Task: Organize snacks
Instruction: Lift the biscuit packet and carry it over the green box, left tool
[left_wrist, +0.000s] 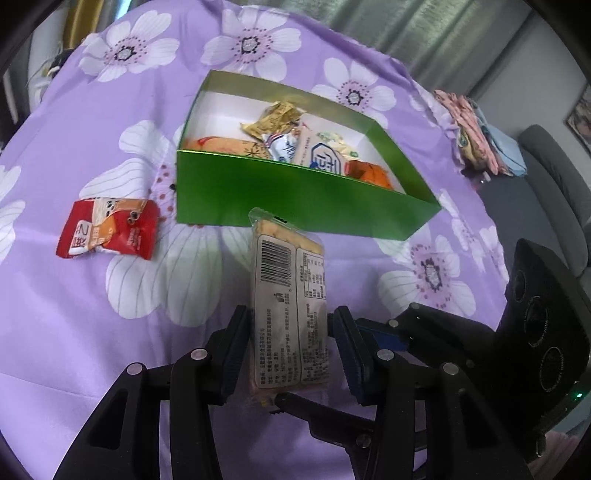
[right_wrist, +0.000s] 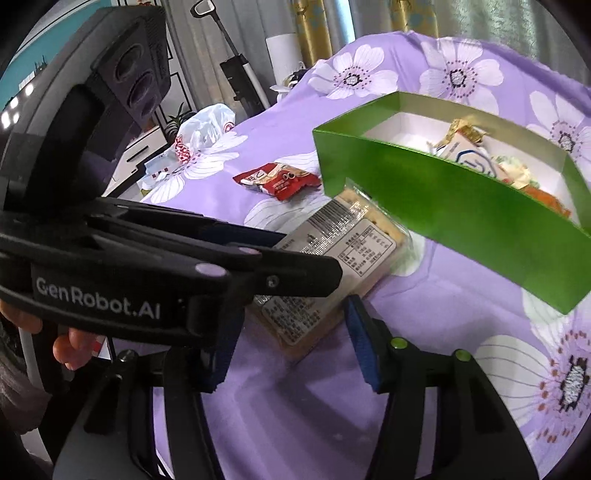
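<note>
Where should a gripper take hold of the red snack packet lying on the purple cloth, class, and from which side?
Grip the red snack packet across its puffed middle, coming from above with one finger on each long edge. It lies flat and alone on the floral cloth, left of the green box, so nothing blocks a top approach; the crimped ends are thin and slippery.

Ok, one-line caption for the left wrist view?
Left gripper holds a cracker pack before the green box of snacks; a red packet lies on the floral cloth.
</note>
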